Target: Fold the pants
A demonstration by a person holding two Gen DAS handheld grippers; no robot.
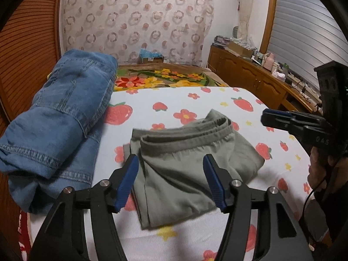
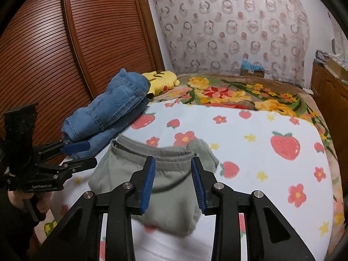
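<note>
Grey-green pants [image 1: 184,165] lie folded into a small bundle on the strawberry-print sheet [image 1: 195,100], waistband on the far side. They also show in the right wrist view [image 2: 165,180]. My left gripper [image 1: 170,163] is open and empty, hovering just above the near part of the bundle. My right gripper [image 2: 173,163] is open and empty over the waistband. The right gripper also shows at the right edge of the left wrist view [image 1: 269,119]. The left gripper shows at the left of the right wrist view [image 2: 87,152].
Folded blue jeans [image 1: 58,117] lie stacked left of the pants, near a slatted wooden wardrobe [image 2: 65,54]. A yellow plush toy [image 2: 161,80] and a floral blanket [image 2: 239,93] lie further up the bed. A cluttered wooden cabinet [image 1: 256,76] stands on the right.
</note>
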